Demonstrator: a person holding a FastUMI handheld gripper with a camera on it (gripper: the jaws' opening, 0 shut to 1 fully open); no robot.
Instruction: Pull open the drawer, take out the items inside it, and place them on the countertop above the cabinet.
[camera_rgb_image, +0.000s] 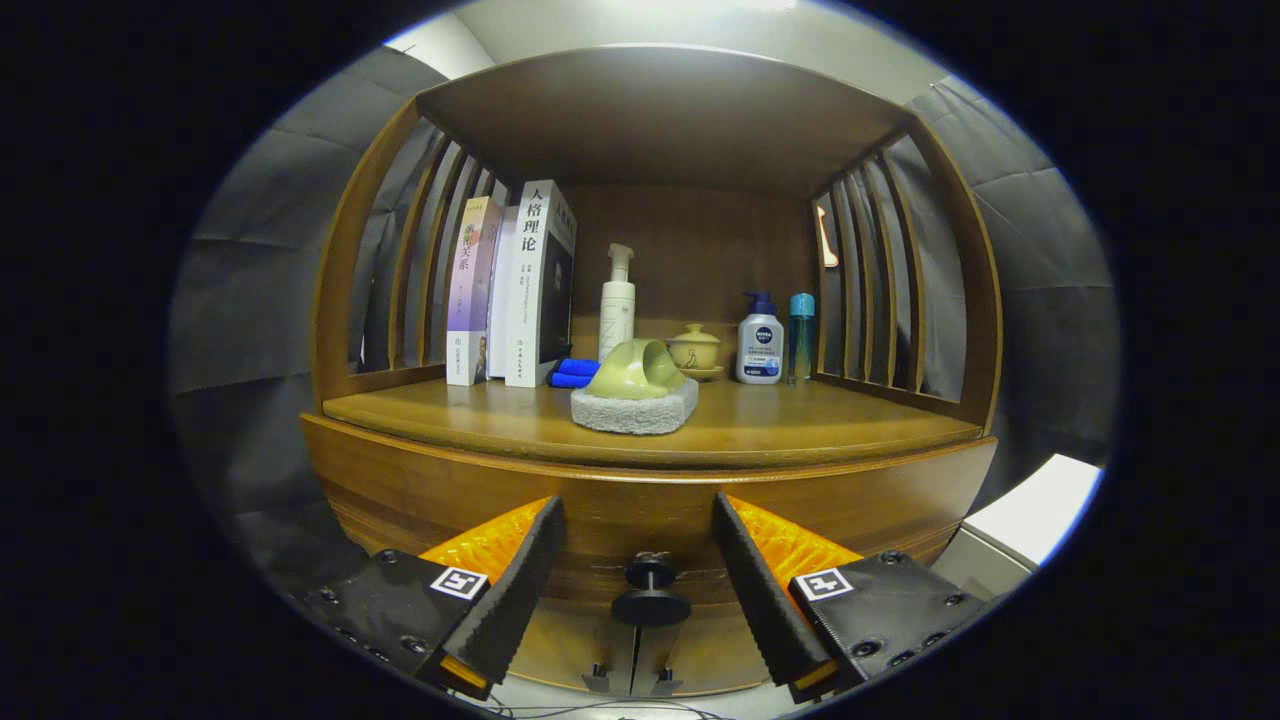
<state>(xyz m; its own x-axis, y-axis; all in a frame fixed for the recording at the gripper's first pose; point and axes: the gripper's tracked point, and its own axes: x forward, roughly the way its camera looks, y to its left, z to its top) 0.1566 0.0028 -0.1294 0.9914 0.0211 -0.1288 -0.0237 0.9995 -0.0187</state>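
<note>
Sitting flush in the cabinet front, the drawer (640, 505) looks closed, its curved wooden face running side to side just under the countertop (800, 425). Its dark round knob (650, 592) juts toward the camera from the lower middle of that face, and it falls squarely in the gap between the two fingers of the gripper (637, 535). Those fingers stand well apart, clamped on nothing, one to either side of the knob and not touching it. The knob's stem points straight back along the line of the fingers, so the pull that would open the drawer runs directly toward the camera; any grip would close across the knob from left and right.

What is inside the drawer is hidden. On the countertop, near its front edge, a pale green cup (640, 368) lies tipped on its side atop a grey sponge block (634, 408). Whether these came from the drawer cannot be told: a shut drawer fits both a drawer still holding its items and one emptied and pushed back in.

Farther back stand books (520, 290), a blue cloth (574, 373), a white pump bottle (617, 305), a small lidded teacup (695, 350), a white and blue bottle (760, 345) and a slim teal bottle (801, 335).
</note>
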